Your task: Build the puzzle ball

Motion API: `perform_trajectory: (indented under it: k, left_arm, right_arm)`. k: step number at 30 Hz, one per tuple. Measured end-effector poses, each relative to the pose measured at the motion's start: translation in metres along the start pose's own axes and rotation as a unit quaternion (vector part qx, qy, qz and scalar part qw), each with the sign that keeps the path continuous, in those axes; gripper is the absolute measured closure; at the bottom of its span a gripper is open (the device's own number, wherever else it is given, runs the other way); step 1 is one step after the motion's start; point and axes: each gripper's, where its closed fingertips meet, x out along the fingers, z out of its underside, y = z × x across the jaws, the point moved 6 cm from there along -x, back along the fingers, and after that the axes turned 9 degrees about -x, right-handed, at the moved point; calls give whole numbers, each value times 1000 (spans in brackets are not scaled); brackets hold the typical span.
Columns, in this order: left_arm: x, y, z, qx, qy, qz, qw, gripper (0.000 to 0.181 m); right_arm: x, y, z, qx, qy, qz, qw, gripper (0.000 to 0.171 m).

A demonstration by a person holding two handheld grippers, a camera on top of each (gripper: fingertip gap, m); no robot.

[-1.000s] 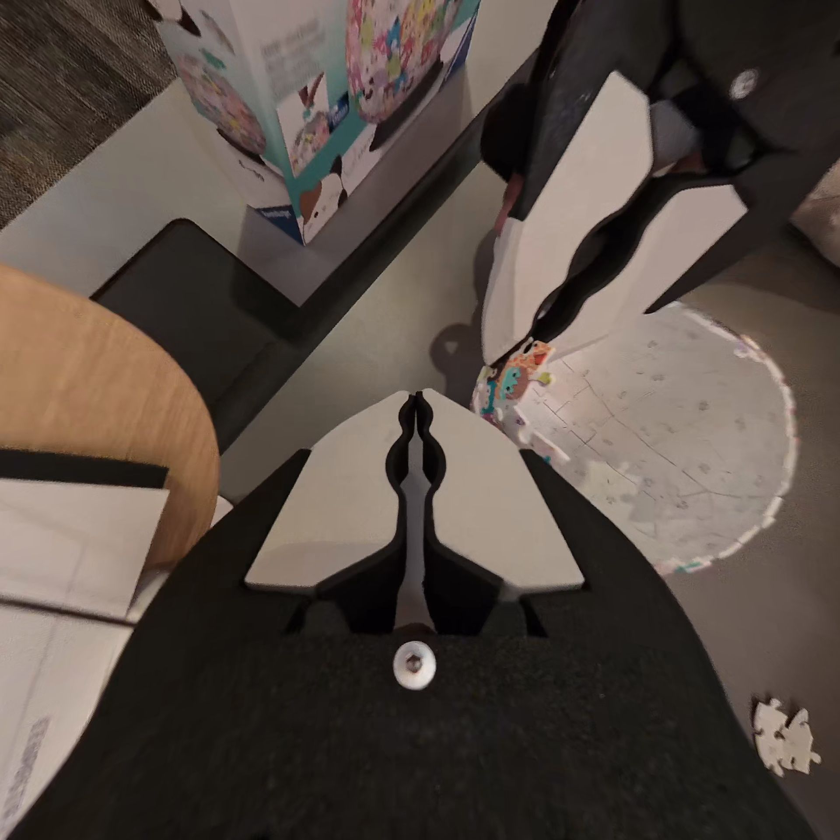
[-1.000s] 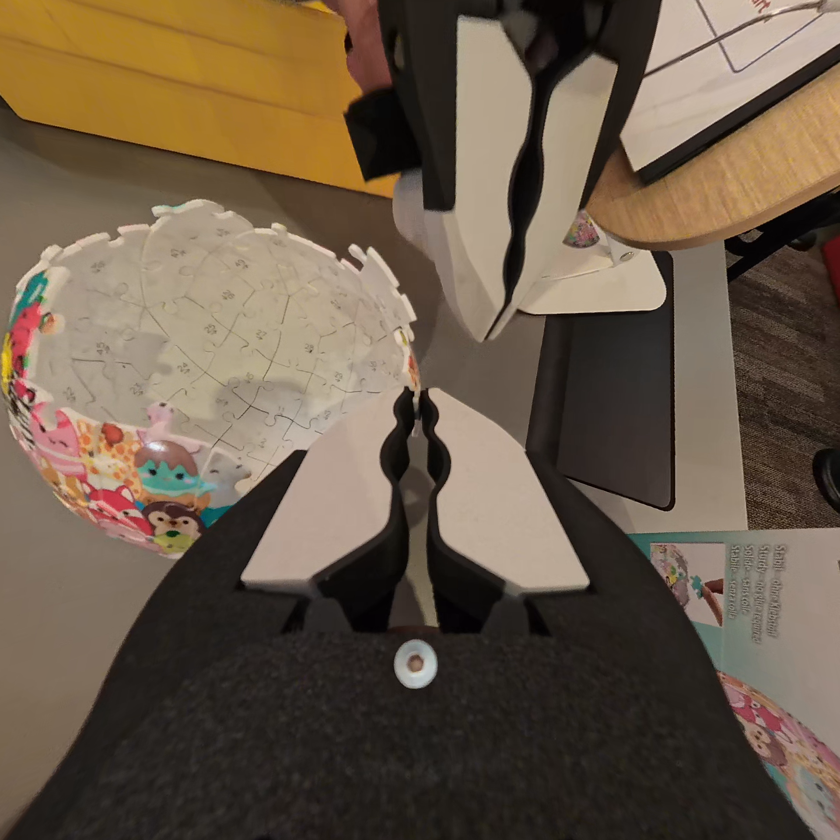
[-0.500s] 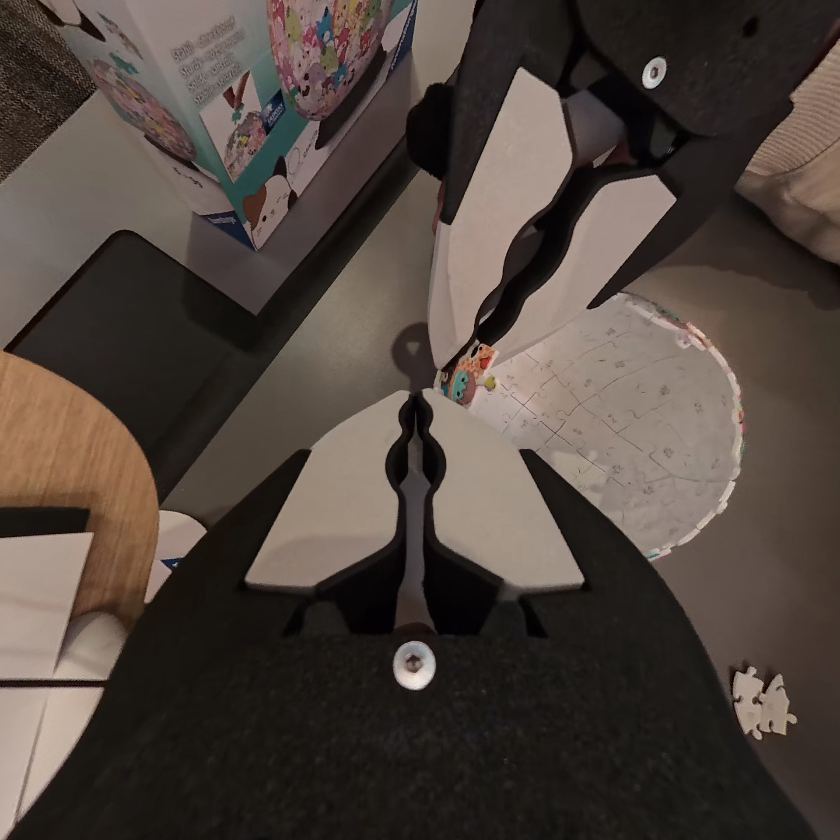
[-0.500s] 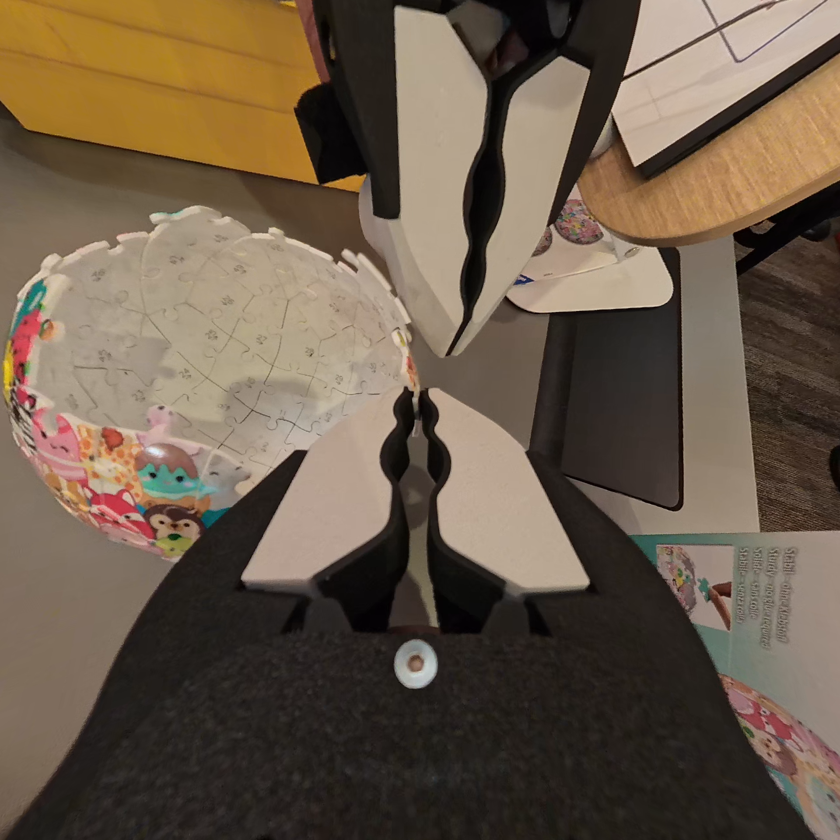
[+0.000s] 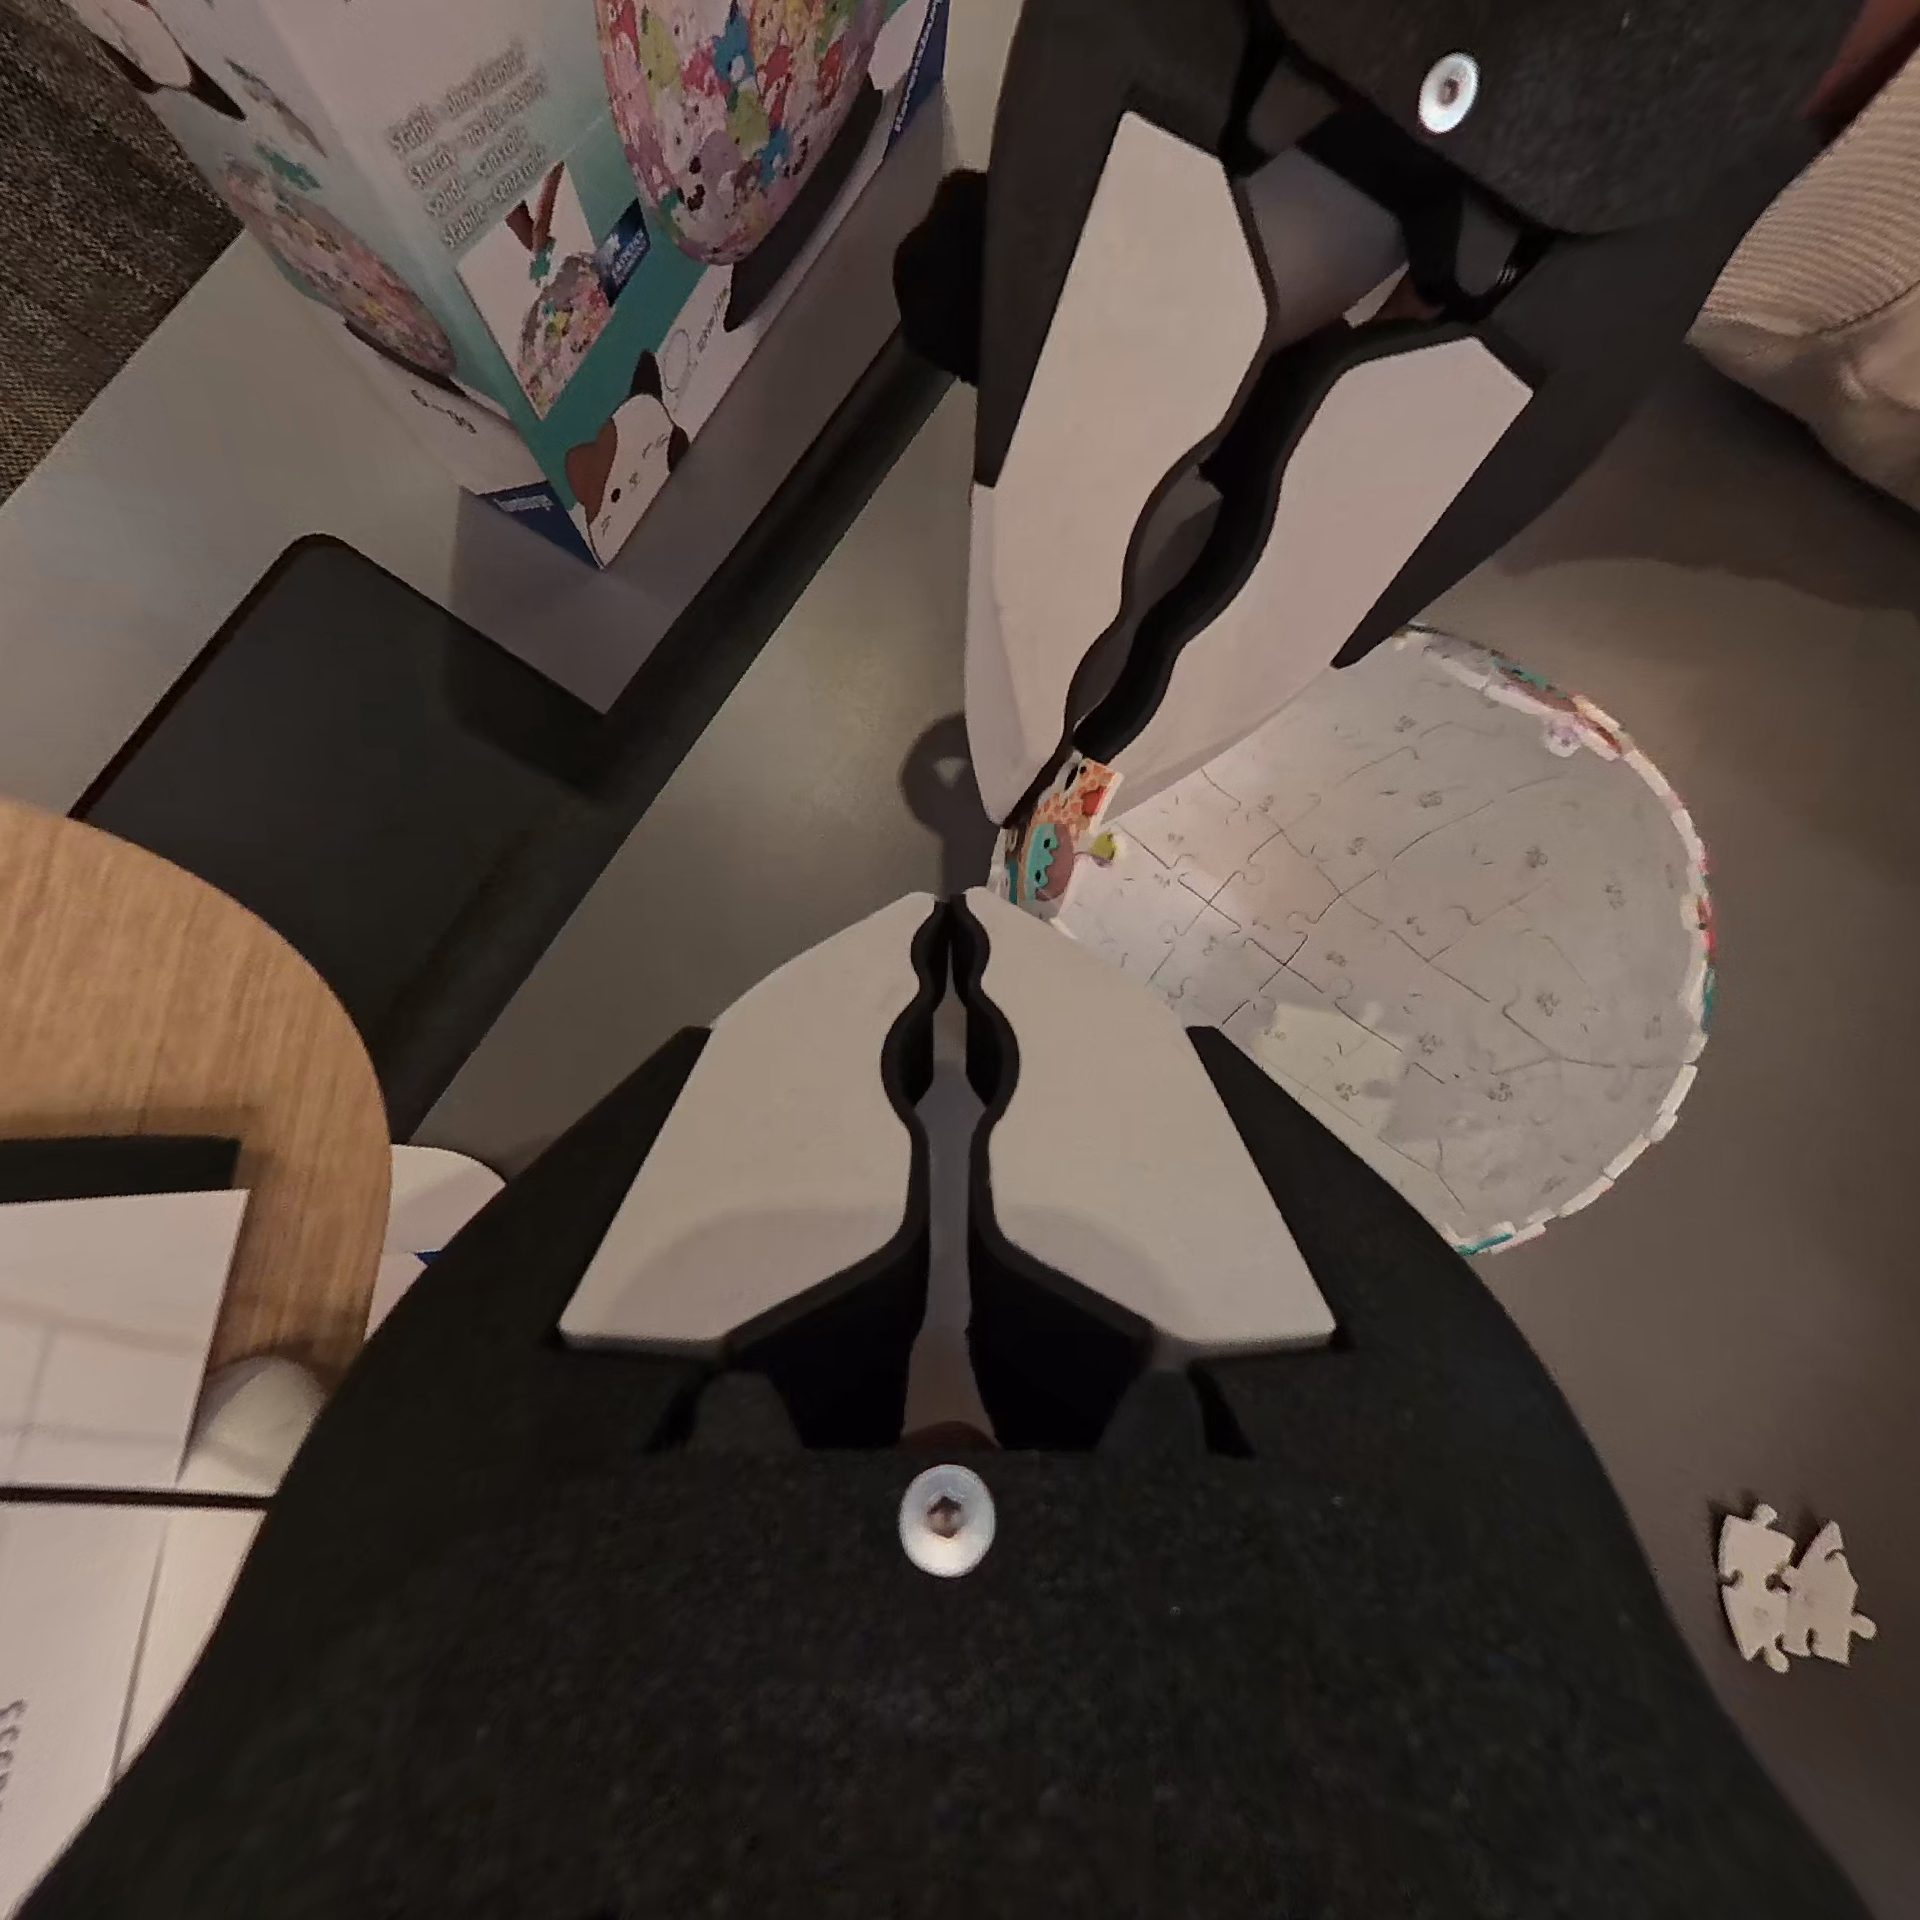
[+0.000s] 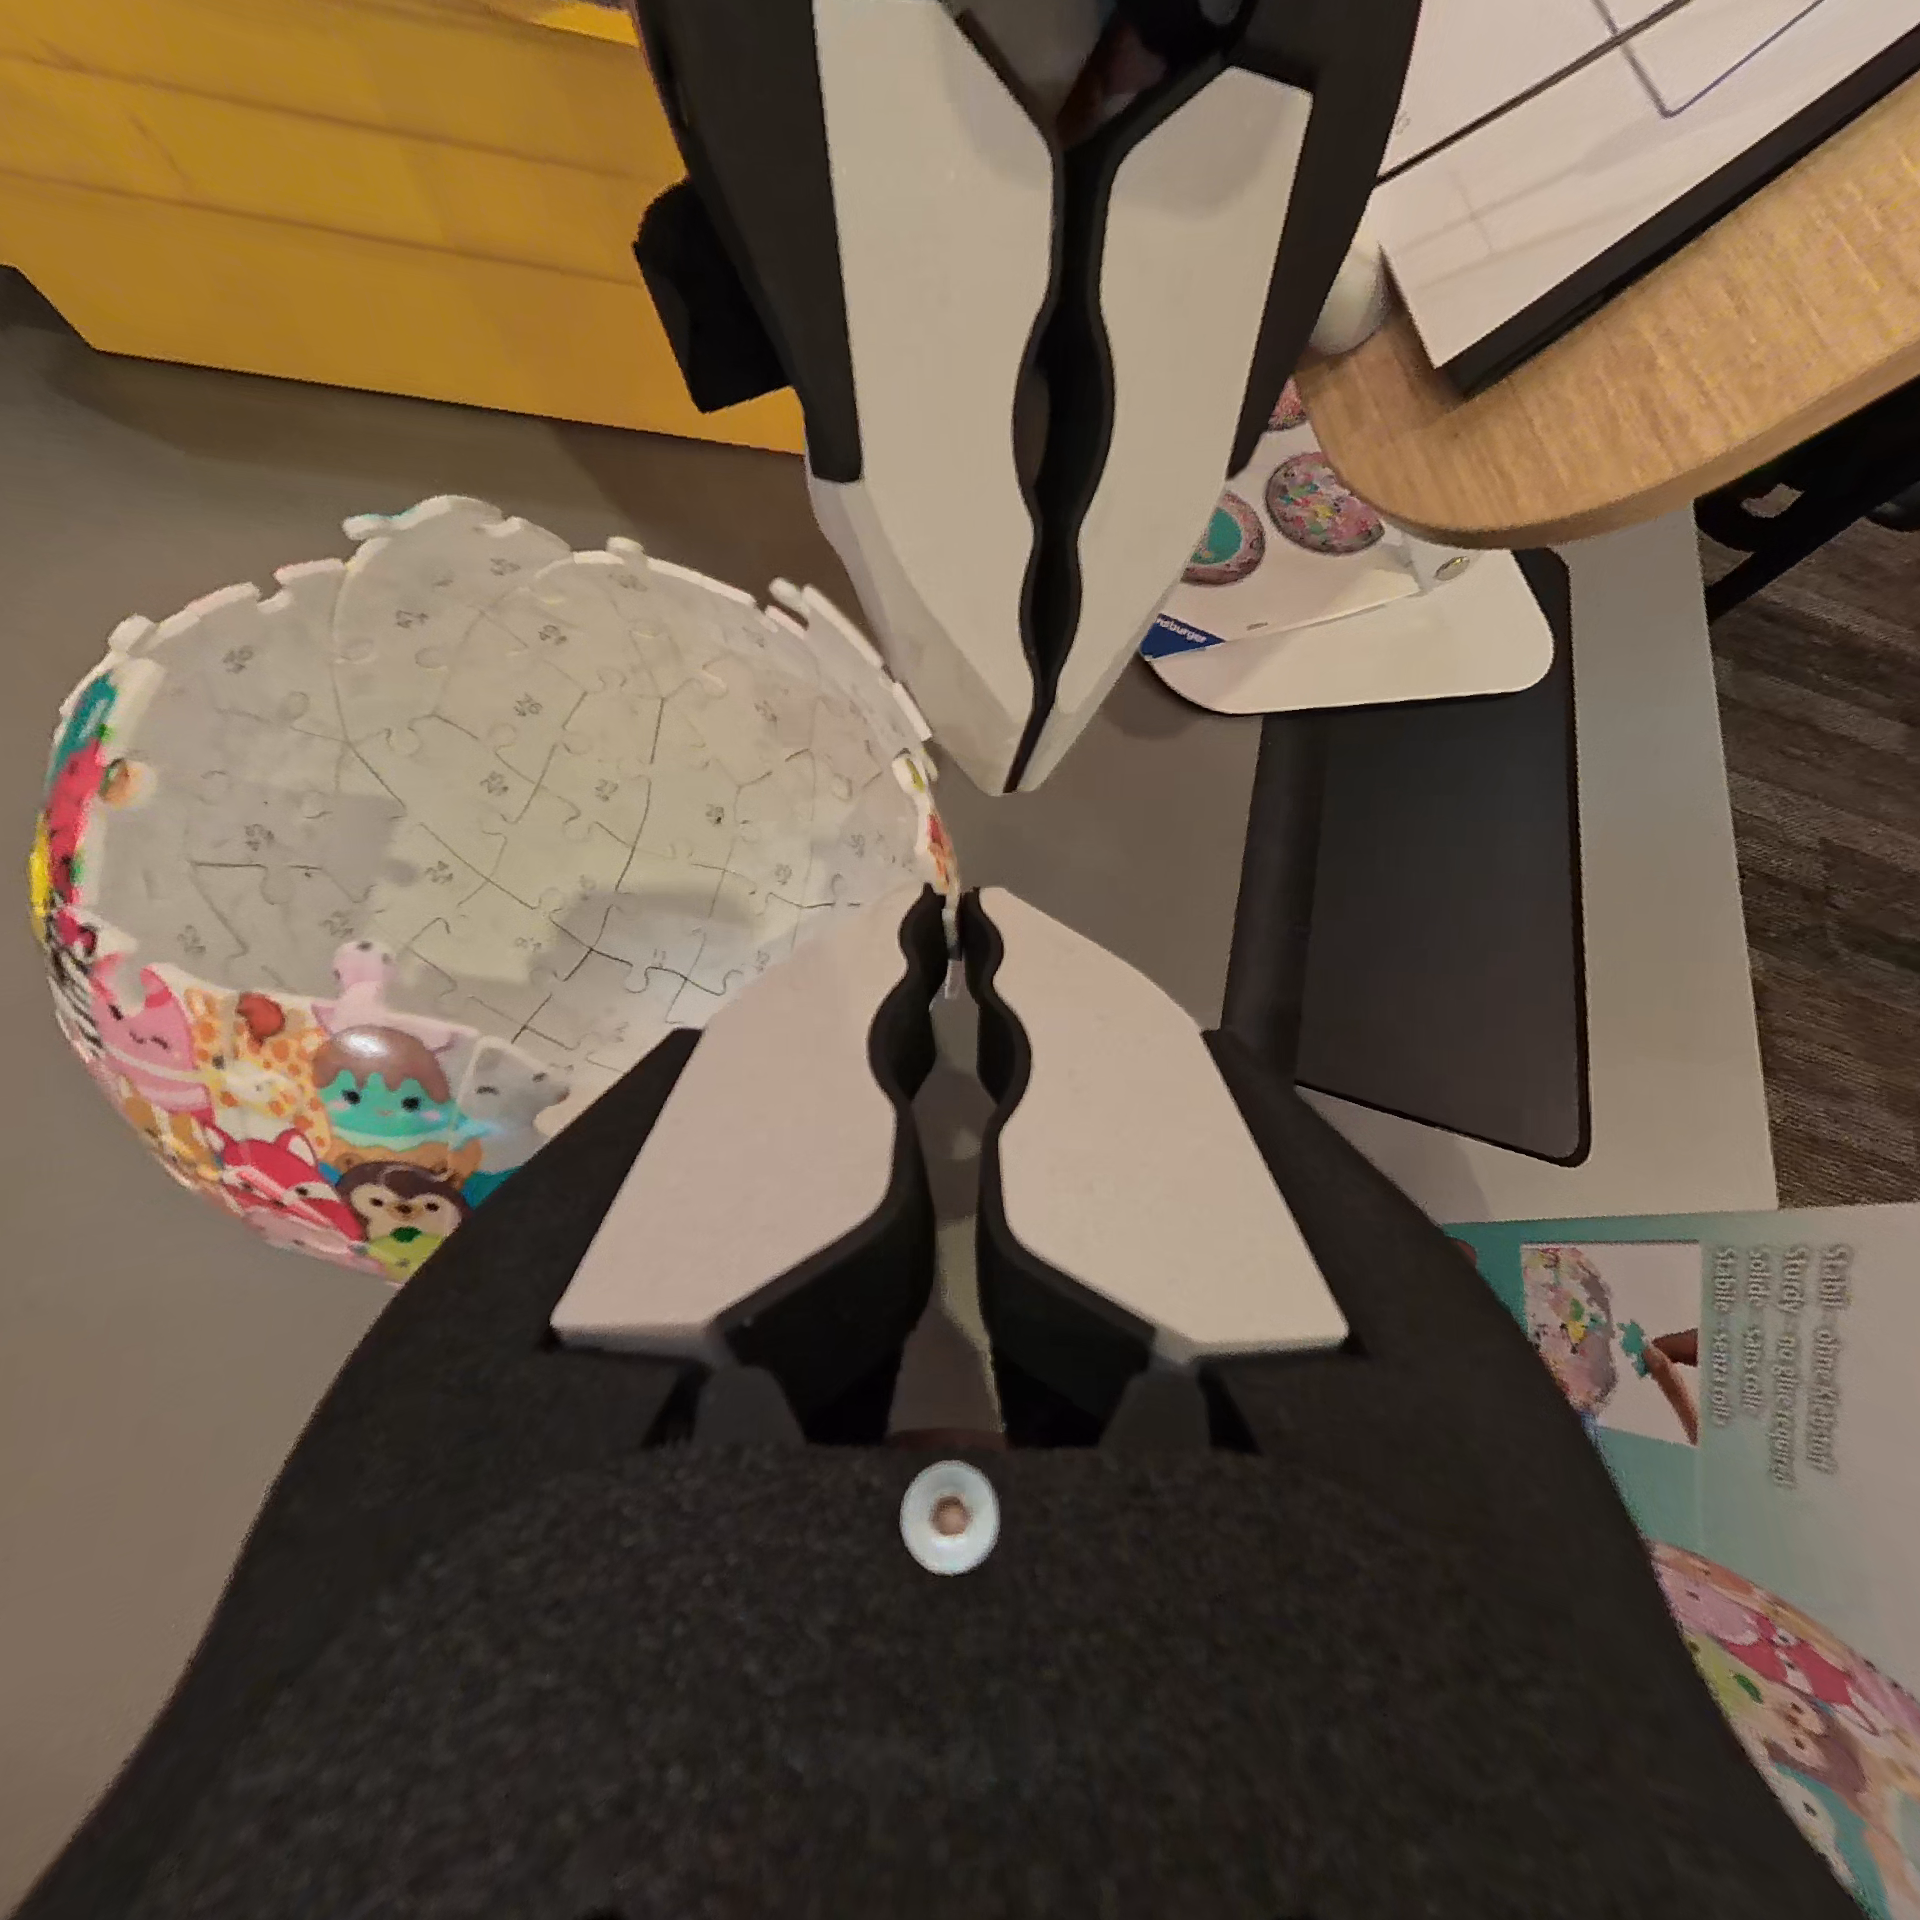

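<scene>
Grey surface (image 5: 1621, 1382) is carrying the half-built puzzle ball (image 6: 436, 831), lying open like a bowl. The right tool (image 5: 1049, 784) is pinching a colourful piece (image 5: 1081, 800) at the ball's rim, while the left tool (image 6: 1013, 779), fingers together and empty, is hovering just beside it

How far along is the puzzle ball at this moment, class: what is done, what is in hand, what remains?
Done: about half the puzzle ball is joined into an open bowl on the grey table. In hand: the right gripper is shut on a piece at the bowl's rim; the left gripper is shut, seemingly empty. Left: the whole upper half; two loose pieces lie nearby.
</scene>
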Motion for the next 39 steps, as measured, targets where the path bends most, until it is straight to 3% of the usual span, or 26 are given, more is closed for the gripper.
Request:
perform_trajectory:
  k: [39]
  left_arm:
    - [10, -14, 16, -35, -49, -10, 998, 181]
  right_arm:
    - [6, 2, -3, -21, 16, 31, 999, 168]
